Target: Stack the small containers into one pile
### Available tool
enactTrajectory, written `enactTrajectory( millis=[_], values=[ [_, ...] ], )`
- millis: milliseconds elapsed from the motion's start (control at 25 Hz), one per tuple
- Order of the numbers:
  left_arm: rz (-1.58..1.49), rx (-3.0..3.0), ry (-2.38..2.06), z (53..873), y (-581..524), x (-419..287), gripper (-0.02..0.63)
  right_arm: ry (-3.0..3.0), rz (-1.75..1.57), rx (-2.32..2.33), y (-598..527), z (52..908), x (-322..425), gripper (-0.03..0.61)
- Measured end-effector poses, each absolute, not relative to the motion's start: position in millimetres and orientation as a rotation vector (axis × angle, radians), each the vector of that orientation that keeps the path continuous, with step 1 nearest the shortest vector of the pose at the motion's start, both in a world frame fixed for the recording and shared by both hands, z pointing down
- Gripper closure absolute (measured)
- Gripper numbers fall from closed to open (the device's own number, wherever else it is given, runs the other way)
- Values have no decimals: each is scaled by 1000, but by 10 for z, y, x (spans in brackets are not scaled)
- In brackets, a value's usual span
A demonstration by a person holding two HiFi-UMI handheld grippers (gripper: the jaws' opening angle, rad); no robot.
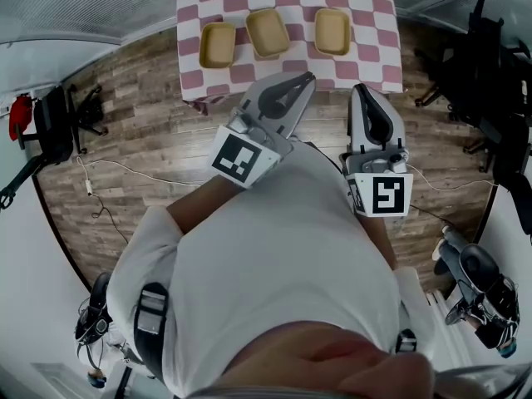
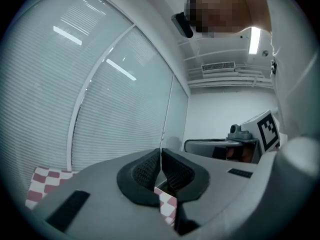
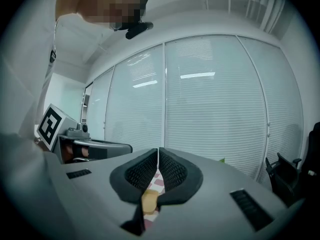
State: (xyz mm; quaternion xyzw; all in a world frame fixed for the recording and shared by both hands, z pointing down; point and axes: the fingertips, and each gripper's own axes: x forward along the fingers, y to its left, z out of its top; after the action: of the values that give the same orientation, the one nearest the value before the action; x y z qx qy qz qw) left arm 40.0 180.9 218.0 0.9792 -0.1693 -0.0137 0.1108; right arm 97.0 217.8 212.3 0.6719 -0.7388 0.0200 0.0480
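Three containers (image 1: 268,32) sit at twelve o'clock, untouched, beyond left gripper (image 1: 306,79) and right gripper (image 1: 359,91), both clenched empty.

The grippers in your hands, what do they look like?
Both are grey and pointy, like big tongs. The left gripper and the right gripper each carry a white cube with black square markers. Black bumpy pads line the jaws. The person wears a white top.
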Motion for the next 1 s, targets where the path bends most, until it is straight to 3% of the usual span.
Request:
enactTrajectory(
  millis=[480,1000],
  values=[
    [-36,2894,-472,2148,663,547,578,-2226,59,2057,1040,2114,1080,546],
    [28,2869,-499,2286,392,963,578,-2207,102,2026,786,2269,1555,545]
  ],
)
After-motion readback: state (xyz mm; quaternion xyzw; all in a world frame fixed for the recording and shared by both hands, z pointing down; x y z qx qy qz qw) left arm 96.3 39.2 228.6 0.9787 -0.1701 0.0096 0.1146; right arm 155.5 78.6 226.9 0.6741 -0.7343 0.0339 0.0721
